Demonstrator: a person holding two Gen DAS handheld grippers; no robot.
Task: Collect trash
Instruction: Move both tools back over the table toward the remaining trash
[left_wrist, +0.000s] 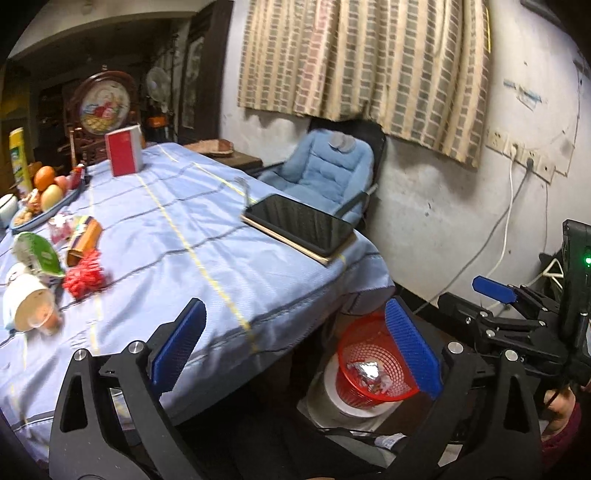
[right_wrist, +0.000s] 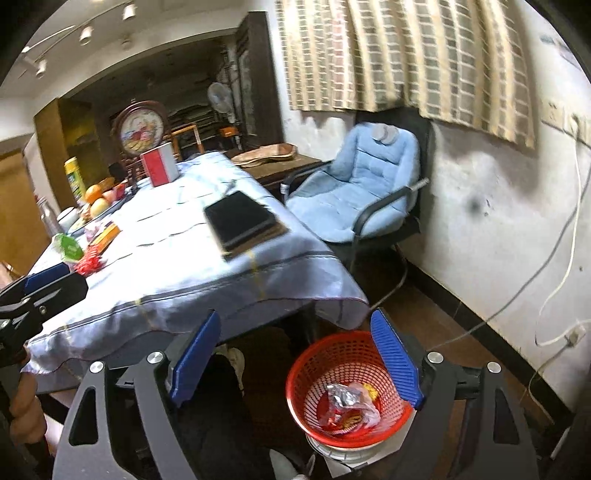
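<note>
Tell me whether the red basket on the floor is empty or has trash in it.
It has trash in it. The red basket holds crumpled foil and plastic wrappers at its bottom, filling only the lowest part; the left wrist view shows the same.

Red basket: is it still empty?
No. The red basket already holds crumpled wrappers, seen in the right wrist view.
</note>
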